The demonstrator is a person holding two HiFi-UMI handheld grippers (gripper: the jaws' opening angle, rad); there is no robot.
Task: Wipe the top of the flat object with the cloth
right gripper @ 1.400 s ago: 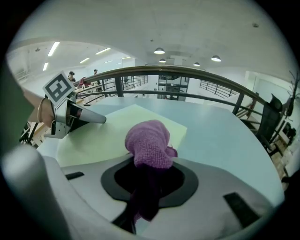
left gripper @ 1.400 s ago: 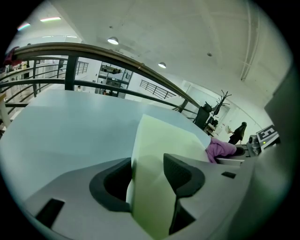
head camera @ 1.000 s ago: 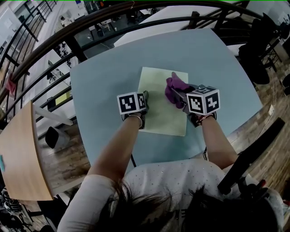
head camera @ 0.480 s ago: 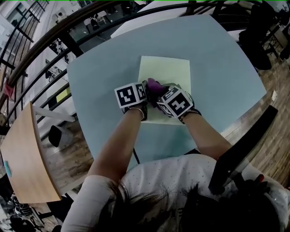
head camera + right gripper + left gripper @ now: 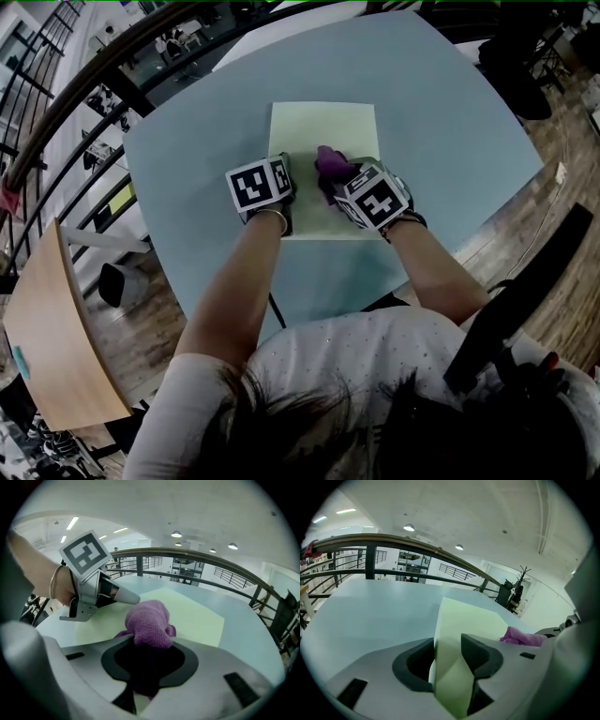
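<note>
A pale green flat sheet (image 5: 323,127) lies in the middle of the round-cornered blue-grey bench (image 5: 187,159). Its long sides run from 12 o'clock to 6 o'clock in the head view.

The left claw (image 5: 284,173) sits at the sheet's 9 o'clock edge. It comes in from 7 o'clock. Its jaws are partway apart and have just been closing a little. In the left gripper view the green sheet shows in the gap between them, with the sheet's left edge right beside the left jaw. I cannot tell if the pads squeeze the sheet.

The right claw (image 5: 339,187) comes in from 5 o'clock. Its jaws are closed tight on a fuzzy purple cloth (image 5: 330,164). The cloth is bunched into a lump that sticks out past the jaw tips. The lump sits on top of the sheet, close to its middle, a bit toward 6 o'clock.

The two claws are near each other, with the cloth just to the 3 o'clock side of the left claw's tips.

A dark curved rail (image 5: 393,541) runs past the bench's far side at 12 o'clock
</note>
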